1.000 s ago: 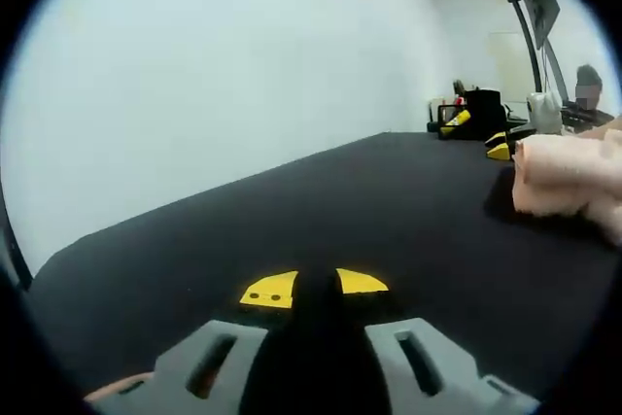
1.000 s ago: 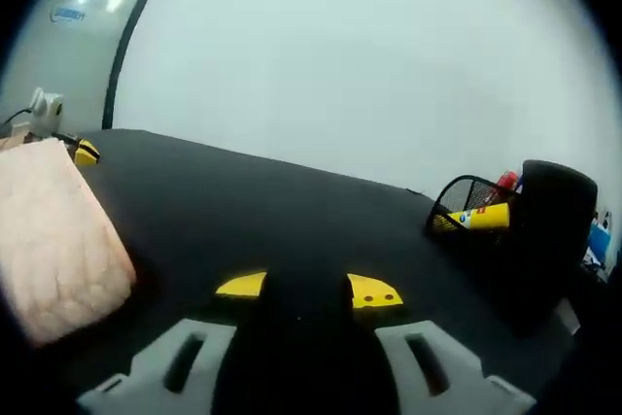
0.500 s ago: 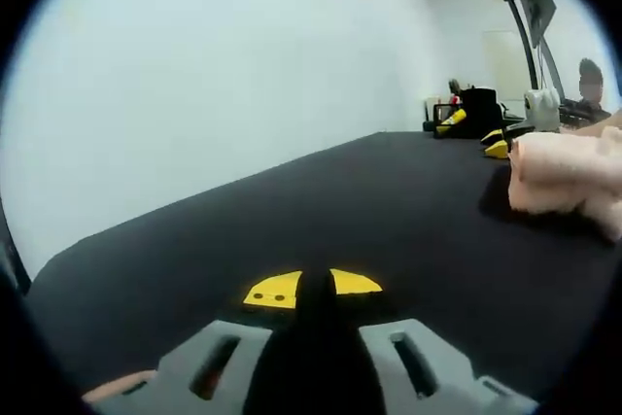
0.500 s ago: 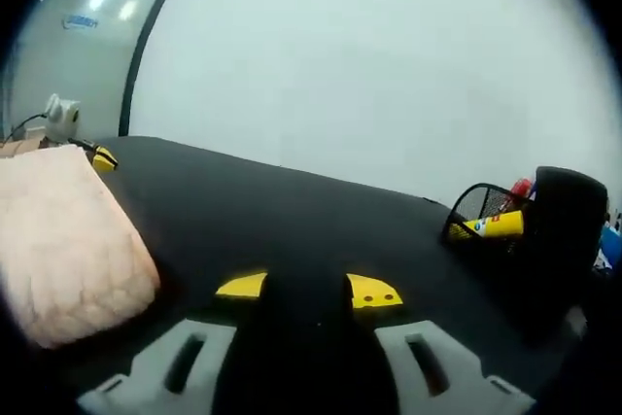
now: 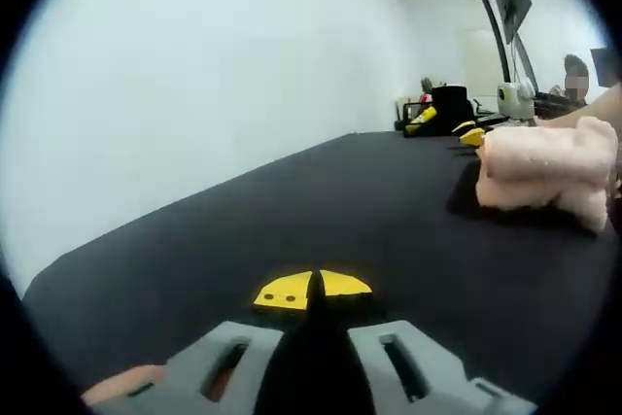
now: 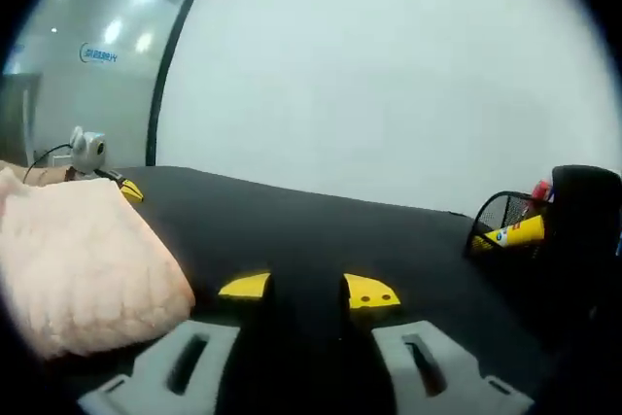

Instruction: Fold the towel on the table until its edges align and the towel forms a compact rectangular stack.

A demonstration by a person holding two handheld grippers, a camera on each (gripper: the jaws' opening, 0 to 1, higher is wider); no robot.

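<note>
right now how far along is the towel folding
Done: the pink towel lies on the black table as a compact layered stack. In hand: nothing; the left gripper is shut on nothing, the right gripper open, both off the towel. Left: apparently only confirming the edges align.

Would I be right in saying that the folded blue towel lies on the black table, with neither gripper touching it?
Not quite: the towel is pale pink, not blue, as the right gripper view shows. The rest holds: it lies folded on the black table, and neither the right gripper nor the left gripper touches it.
</note>
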